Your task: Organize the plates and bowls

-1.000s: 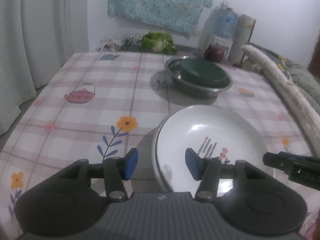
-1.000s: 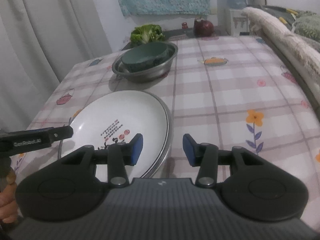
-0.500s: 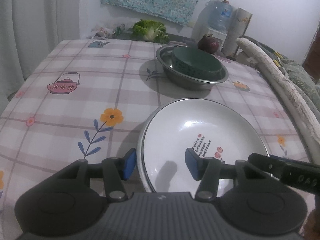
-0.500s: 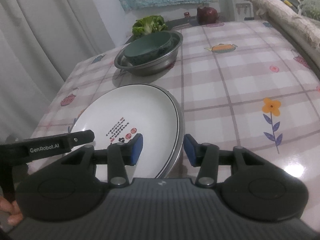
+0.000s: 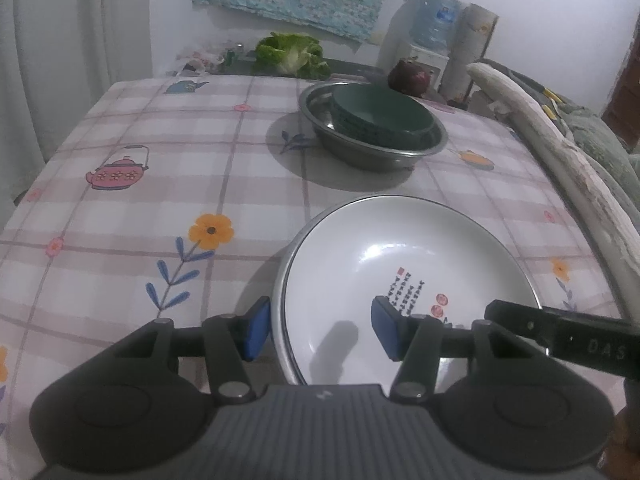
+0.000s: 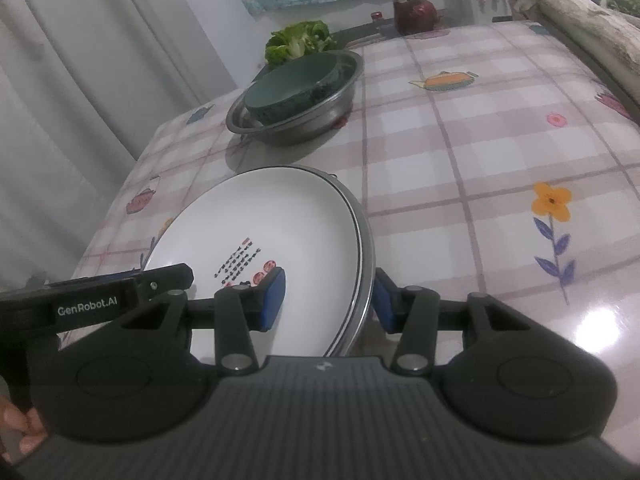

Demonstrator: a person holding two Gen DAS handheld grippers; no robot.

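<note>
A white plate (image 5: pixel 404 264) with red and black print lies on top of a second, metal-rimmed plate on the checked tablecloth; it also shows in the right wrist view (image 6: pixel 272 232). My left gripper (image 5: pixel 316 334) is open and straddles the stack's near left rim. My right gripper (image 6: pixel 328 300) is open and straddles its near right rim. A dark green bowl (image 5: pixel 382 118) sits inside a steel basin (image 5: pixel 372 152) farther back; the bowl (image 6: pixel 292 86) and basin (image 6: pixel 308 120) also show in the right wrist view.
A leafy cabbage (image 5: pixel 292 54) and a dark red round object (image 5: pixel 410 76) sit past the table's far edge. A pale padded rail (image 5: pixel 560 160) runs along the table's right side. Curtains (image 6: pixel 80 60) hang to the left.
Both grippers moved forward and lower toward the plate stack, so its rim now sits between the fingers of each. The jaws stayed open. The plates and bowls have not moved.
</note>
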